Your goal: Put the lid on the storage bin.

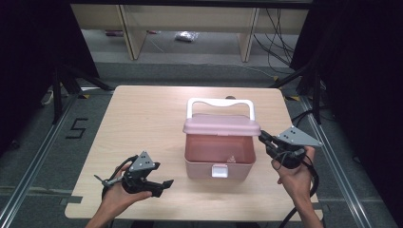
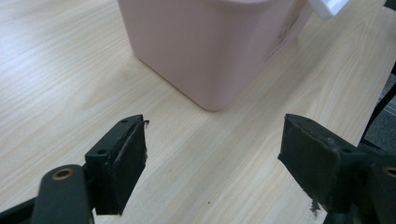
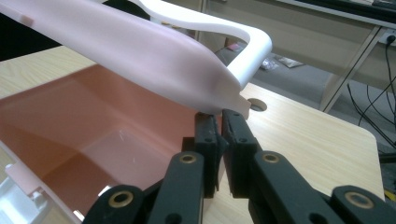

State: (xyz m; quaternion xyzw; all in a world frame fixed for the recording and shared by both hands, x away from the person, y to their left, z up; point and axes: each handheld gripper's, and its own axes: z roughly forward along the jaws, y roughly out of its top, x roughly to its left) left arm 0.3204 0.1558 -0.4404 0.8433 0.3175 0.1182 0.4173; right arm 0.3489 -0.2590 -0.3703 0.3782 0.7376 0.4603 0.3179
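High view: the pink box (image 1: 219,154) is seen at mid-table with its lid (image 1: 222,125) propped up by the closed right gripper (image 1: 264,137), pressed beneath the lid's right edge. The left gripper (image 1: 159,186) is held spread and empty near the box's front-left corner, so the lid lies nearer the right hand.

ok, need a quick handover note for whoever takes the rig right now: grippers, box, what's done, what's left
Left gripper: open, holding nothing, low over the table in front of and to the left of the pink box, apart from it.
Right gripper: shut, fingertips under the right edge of the lid, propping it up.
Box: mid-table, white latch on its front wall, white handle raised behind the lid.
Done: latch released, lid partly lifted, interior showing.
Left: probably swing the lid fully open. Nothing clear lies inside, so I can't tell what follows.
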